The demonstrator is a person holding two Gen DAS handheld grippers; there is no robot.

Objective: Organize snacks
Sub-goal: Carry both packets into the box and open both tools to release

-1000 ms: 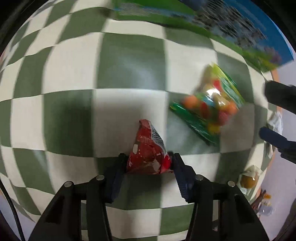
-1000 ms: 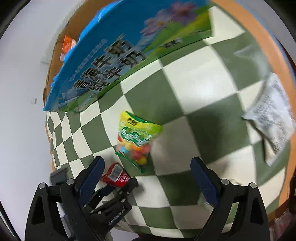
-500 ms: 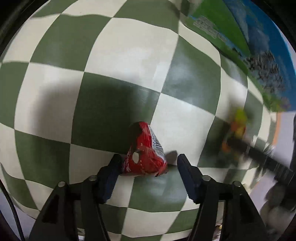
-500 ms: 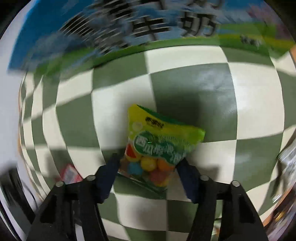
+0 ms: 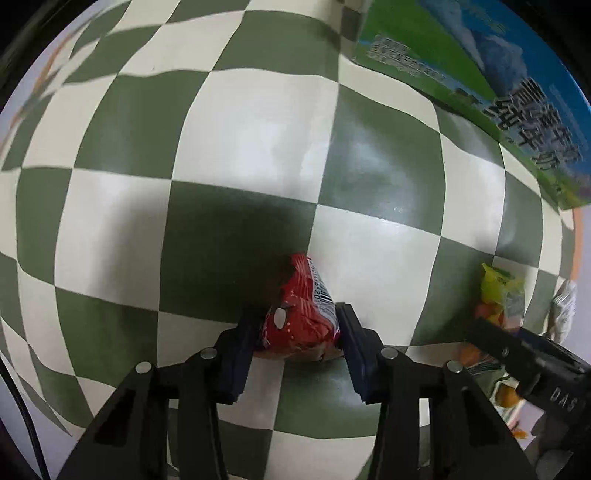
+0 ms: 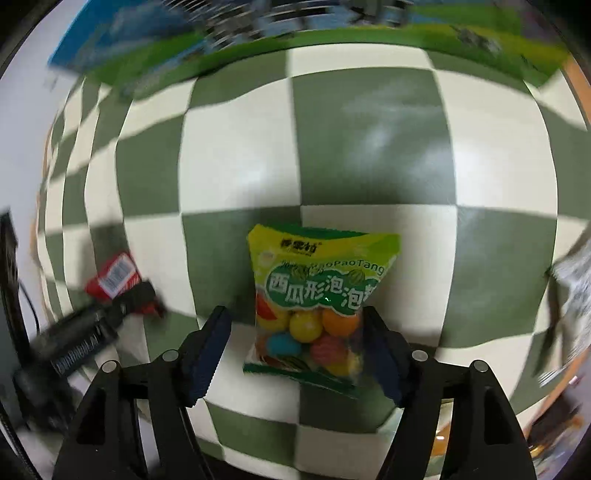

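Note:
My left gripper (image 5: 297, 328) is shut on a small red snack packet (image 5: 303, 317) with a barcode, just above the green-and-white checked cloth. It also shows in the right wrist view (image 6: 114, 280), held by the left gripper (image 6: 136, 299). My right gripper (image 6: 299, 328) is open around a yellow-green bag of coloured gum balls (image 6: 317, 299) that lies flat on the cloth; the right finger touches the bag's edge, the left finger stands apart. The bag also shows in the left wrist view (image 5: 498, 291), behind the right gripper's body.
A large blue-and-green milk carton box (image 5: 480, 70) stands at the far edge of the checked cloth (image 5: 240, 147); it is blurred in the right wrist view (image 6: 258, 33). A white crinkled packet (image 6: 572, 295) lies at the right. Orange snack pieces (image 5: 506, 395) sit lower right.
My left gripper closed on the red packet and swung left, away from the gum bag. My right gripper came down around the gum ball bag and narrowed.

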